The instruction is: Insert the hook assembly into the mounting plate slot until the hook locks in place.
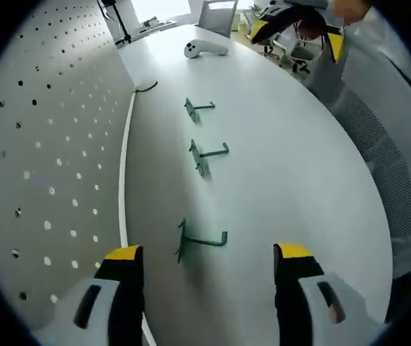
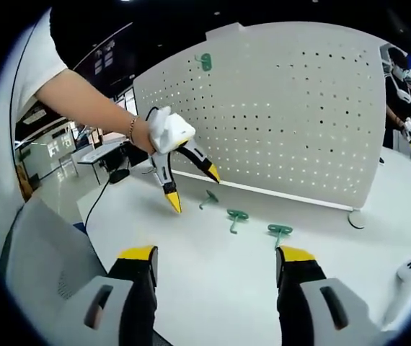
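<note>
Three green hook assemblies lie in a row on the white table: the nearest hook [image 1: 200, 240] [image 2: 208, 198], the middle hook [image 1: 207, 153] [image 2: 236, 216] and the far hook [image 1: 200, 108] [image 2: 280, 231]. The white perforated mounting plate [image 1: 40, 166] [image 2: 285, 115] stands upright along the table's edge, and another green hook [image 2: 205, 61] hangs near its top. My left gripper [image 1: 207, 252] [image 2: 192, 189] hovers open just short of the nearest hook, holding nothing. My right gripper [image 2: 216, 254] [image 1: 297, 36] is open and empty, away from the hooks across the table.
A white handheld controller [image 1: 204, 48] [image 2: 407, 272] lies on the table beyond the far hook. A black cable [image 1: 145, 87] runs by the plate's base, near its round foot [image 2: 355, 218]. A grey mesh chair [image 1: 386, 173] [image 2: 47, 259] stands at the table's curved edge. More desks and chairs are behind.
</note>
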`<state>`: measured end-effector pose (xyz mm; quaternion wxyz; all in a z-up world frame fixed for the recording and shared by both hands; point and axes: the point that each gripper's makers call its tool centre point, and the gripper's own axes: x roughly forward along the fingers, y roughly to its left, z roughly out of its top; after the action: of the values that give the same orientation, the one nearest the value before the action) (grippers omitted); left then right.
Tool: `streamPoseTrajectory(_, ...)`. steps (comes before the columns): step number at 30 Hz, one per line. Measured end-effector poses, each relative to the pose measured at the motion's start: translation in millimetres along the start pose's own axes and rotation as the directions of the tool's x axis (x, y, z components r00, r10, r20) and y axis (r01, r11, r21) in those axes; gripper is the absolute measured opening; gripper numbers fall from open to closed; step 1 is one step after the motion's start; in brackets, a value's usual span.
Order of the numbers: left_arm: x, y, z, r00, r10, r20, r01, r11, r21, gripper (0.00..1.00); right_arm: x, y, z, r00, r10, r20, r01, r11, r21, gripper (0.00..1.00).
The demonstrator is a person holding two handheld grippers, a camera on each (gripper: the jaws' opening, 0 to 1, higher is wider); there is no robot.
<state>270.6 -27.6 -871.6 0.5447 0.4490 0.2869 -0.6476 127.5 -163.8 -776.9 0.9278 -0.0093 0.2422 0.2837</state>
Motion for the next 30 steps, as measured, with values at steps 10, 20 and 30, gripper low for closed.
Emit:
streamPoseTrajectory(10, 8.4, -0.1, -4.1, 0.998, -0.061, -0.006, 0.06, 0.998, -0.029, 0.77, -1.9, -3.2, -0.6, 1.0, -0.008, 0.0, 0.008, 1.0, 0.019, 0.63)
streamPoseTrajectory(20, 11.3, -5.0, -4.4, 0.993, -0.115, -0.001, 0.115, 0.993, -0.038, 0.76, -2.2, -5.9, 0.5, 1.0, -0.017, 0.011, 0.017, 0.999, 0.031, 0.62)
streamPoseTrajectory(30, 10.0, -4.7, -6.0, 0.993, -0.117, -0.015, 0.116, 0.993, -0.031, 0.68, -2.2, -5.3, 0.1, 1.0, -0.015, 0.006, 0.015, 0.999, 0.029, 0.6)
